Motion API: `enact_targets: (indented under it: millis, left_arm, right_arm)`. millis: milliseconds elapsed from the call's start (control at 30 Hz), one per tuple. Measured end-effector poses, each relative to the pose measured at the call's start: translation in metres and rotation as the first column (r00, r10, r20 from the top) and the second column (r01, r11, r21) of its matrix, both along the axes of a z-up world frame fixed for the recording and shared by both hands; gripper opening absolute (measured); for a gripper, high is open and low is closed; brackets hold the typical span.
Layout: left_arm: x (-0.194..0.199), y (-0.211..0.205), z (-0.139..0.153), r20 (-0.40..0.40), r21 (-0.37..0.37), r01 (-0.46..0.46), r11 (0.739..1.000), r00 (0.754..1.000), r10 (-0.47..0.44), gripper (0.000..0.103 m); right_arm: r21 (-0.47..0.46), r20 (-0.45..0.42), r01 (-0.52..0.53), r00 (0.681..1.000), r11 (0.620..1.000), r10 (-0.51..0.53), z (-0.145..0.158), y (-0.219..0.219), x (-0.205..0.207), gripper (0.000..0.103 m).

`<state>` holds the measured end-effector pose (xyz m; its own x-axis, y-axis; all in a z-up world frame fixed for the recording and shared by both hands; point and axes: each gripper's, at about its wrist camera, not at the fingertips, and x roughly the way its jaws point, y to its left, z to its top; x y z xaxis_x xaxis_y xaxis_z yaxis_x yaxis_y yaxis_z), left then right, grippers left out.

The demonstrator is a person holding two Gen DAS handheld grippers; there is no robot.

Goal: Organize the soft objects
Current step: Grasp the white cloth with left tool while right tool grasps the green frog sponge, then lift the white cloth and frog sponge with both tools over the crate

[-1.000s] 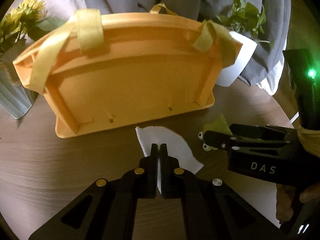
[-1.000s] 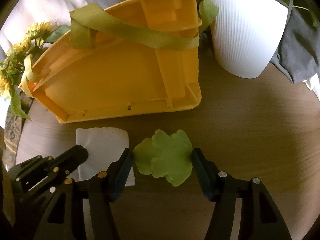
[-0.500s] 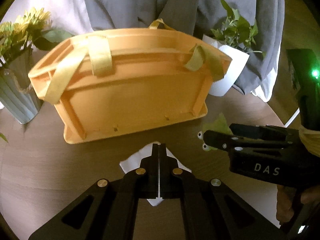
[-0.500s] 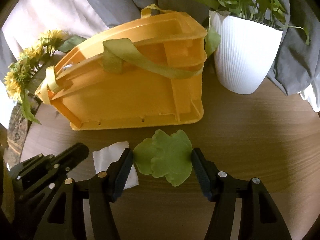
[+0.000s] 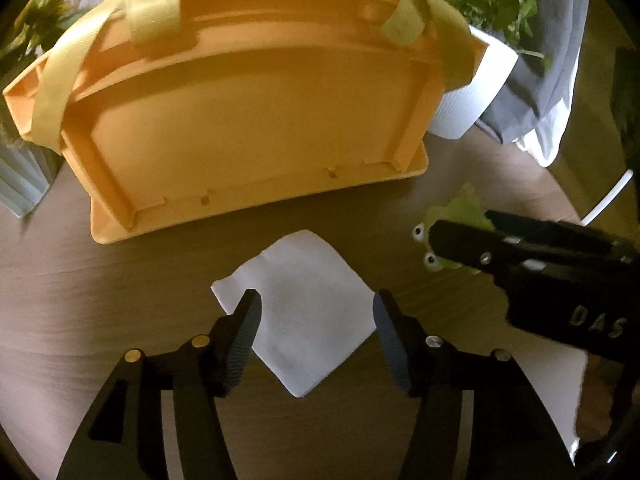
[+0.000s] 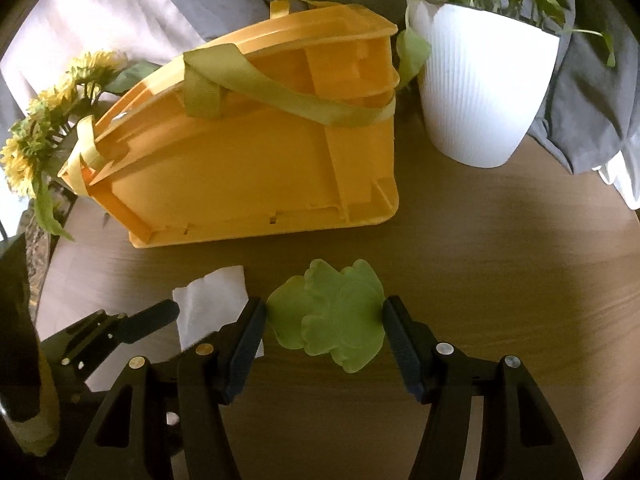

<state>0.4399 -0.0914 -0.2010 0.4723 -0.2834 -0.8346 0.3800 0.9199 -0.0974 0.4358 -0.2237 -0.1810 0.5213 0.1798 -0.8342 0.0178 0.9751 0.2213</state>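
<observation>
Now | left claw [image 5: 316, 322] opening over white cloth [image 5: 300, 312] flat on bench [image 5: 100, 300] | right claw [image 6: 324, 320] grips green frog toy [image 6: 328, 312] | advice: lift clear, then load orange basket [image 6: 240, 152].

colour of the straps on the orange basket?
Pale yellow-green webbing straps on the orange basket; the right wrist view shows them best.

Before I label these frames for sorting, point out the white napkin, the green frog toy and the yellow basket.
white napkin [image 5: 308, 300]: left wrist view, middle of the flat sheet.
green frog toy [image 6: 336, 312]: right wrist view, centre of its body.
yellow basket [image 6: 248, 176]: right wrist view, its long side wall.
</observation>
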Motion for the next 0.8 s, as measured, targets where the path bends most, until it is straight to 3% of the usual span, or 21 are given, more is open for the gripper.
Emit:
enact_targets:
  millis: [133,367,567,800]
  left_arm:
    - [-0.001,-0.005,-0.009,-0.007,0.033,0.010,0.999,1.000,-0.010,0.056]
    - [-0.002,-0.001,-0.010,-0.002,0.038,0.019,0.999,1.000,-0.019,0.008]
    - [-0.005,0.003,-0.008,0.010,0.025,0.022,0.999,1.000,-0.022,0.003]
    - [-0.011,0.008,0.013,0.085,-0.016,0.009,1.000,0.996,-0.007,0.003]
  right_arm:
    - [-0.001,-0.005,0.004,1.000,1.000,-0.004,-0.002,-0.002,0.000,0.062]
    - [-0.004,-0.011,0.001,1.000,1.000,-0.001,-0.004,-0.002,0.000,0.062]
    - [-0.007,-0.006,-0.009,1.000,1.000,0.009,-0.001,0.004,-0.001,0.062]
    - [0.001,0.007,-0.002,1.000,1.000,0.002,0.004,0.001,-0.005,0.062]
